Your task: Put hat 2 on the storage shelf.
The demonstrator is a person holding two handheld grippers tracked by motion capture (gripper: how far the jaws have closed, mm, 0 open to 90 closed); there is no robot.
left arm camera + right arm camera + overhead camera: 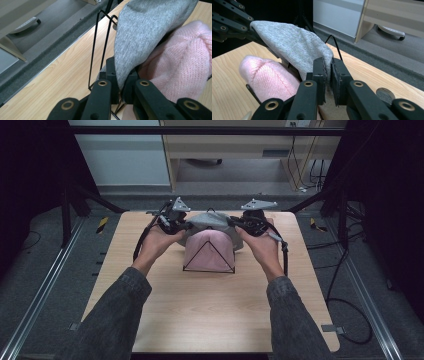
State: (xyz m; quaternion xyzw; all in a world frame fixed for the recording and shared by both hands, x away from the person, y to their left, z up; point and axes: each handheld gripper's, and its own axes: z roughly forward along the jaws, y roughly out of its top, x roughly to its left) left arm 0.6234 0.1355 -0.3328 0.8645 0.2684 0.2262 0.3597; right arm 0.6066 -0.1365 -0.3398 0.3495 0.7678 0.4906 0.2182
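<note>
Both grippers hold a grey knit hat (210, 221) stretched between them, just above a pink knit hat (209, 251). The pink hat sits over a black wire stand (209, 269) on the wooden table (200, 310). My left gripper (176, 224) is shut on the grey hat's left edge, and my right gripper (245, 223) is shut on its right edge. In the left gripper view the jaws (121, 86) pinch the grey hat (147, 30) beside the pink hat (180, 67) and the wire stand (96, 50). The right gripper (328, 75) likewise clamps the grey fabric (294, 45), with the pink hat (269, 77) below it.
The stand is near the table's far edge, with bare wood in front and at both sides. A round grey disc (385, 93) is set in the tabletop. Beyond the table lie a grey floor, a wooden cabinet (235, 145), cables and metal rails (40, 290).
</note>
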